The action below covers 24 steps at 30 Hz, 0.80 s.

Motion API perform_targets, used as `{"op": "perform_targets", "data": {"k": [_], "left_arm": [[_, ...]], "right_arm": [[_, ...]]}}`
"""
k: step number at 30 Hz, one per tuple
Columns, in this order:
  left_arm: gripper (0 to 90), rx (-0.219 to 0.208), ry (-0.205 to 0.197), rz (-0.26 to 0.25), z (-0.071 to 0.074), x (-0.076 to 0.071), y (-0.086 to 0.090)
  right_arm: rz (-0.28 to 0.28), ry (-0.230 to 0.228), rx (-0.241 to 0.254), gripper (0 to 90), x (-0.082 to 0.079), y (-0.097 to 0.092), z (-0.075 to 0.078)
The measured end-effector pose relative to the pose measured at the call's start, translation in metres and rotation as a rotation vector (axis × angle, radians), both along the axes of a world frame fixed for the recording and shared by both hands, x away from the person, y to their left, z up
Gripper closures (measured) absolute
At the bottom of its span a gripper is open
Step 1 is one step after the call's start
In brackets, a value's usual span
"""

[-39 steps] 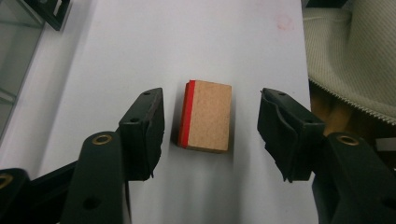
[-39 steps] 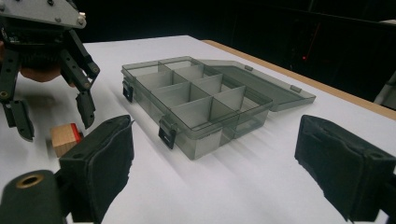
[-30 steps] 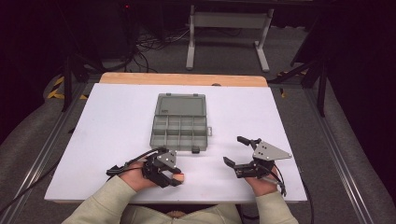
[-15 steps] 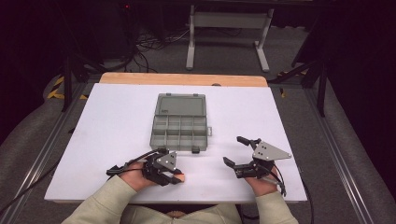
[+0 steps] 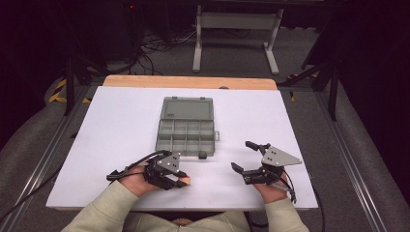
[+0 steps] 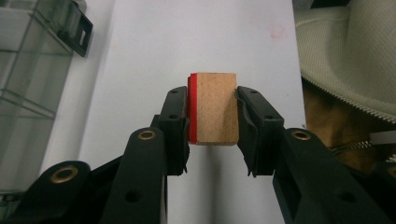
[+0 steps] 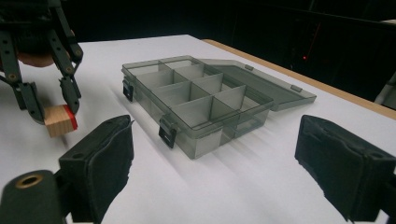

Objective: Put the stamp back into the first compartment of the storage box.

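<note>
Dark floor and cable clutter ring the white bench (image 5: 121, 121), and everything that matters sits on its near half. Largest is the grey box (image 5: 186, 126) at the centre, lid thrown back toward 12 o'clock, its small compartments showing bare. From the box, the left tongs (image 5: 180, 181) lie at about 7 o'clock, low over the bench, clamped on a small wooden block (image 6: 212, 108) with one red face; the jaws press that red face and the side opposite it, and the block sits square between them. The right tongs (image 5: 243, 157) wait at about 5 o'clock, jaws spread wide, holding nothing.

To my eye the step is carrying the block into a compartment. Doing it well likely means lifting first so the block clears the near wall and its black latches (image 7: 167, 131), coming down straight over one cell, and letting go only once the block is inside the dividers. The right tongs could steady the box if it slides.
</note>
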State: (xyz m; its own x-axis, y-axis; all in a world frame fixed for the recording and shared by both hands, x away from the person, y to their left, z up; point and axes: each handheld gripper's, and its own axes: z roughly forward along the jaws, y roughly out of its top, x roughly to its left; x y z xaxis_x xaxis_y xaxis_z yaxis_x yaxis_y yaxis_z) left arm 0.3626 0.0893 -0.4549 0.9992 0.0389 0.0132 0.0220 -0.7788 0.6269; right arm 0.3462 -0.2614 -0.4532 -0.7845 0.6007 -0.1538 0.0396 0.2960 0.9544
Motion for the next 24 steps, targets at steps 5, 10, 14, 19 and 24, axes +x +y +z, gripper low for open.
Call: {"op": "perform_targets", "data": {"k": [5,10,14,19,24], "left_arm": [[66.1,-0.012,-0.011,0.005,0.008,-0.001,0.003],[66.1,-0.024,-0.027,0.024,0.015,0.001,0.009],[66.1,-0.053,-0.024,0.045,0.021,0.006,0.016],[66.1,-0.072,-0.034,0.048,0.028,0.009,0.021],[66.0,-0.092,-0.035,0.063,0.034,0.013,0.027]], "right_arm": [[0.001,0.001,0.000,11.8,0.000,0.000,0.000],[0.001,0.001,0.002,11.8,0.001,0.000,0.000],[0.001,0.002,0.001,11.7,0.001,0.000,-0.001],[-0.001,0.004,0.001,11.7,0.001,0.000,-0.001],[-0.002,0.005,0.000,11.7,0.001,0.000,-0.001]]}}
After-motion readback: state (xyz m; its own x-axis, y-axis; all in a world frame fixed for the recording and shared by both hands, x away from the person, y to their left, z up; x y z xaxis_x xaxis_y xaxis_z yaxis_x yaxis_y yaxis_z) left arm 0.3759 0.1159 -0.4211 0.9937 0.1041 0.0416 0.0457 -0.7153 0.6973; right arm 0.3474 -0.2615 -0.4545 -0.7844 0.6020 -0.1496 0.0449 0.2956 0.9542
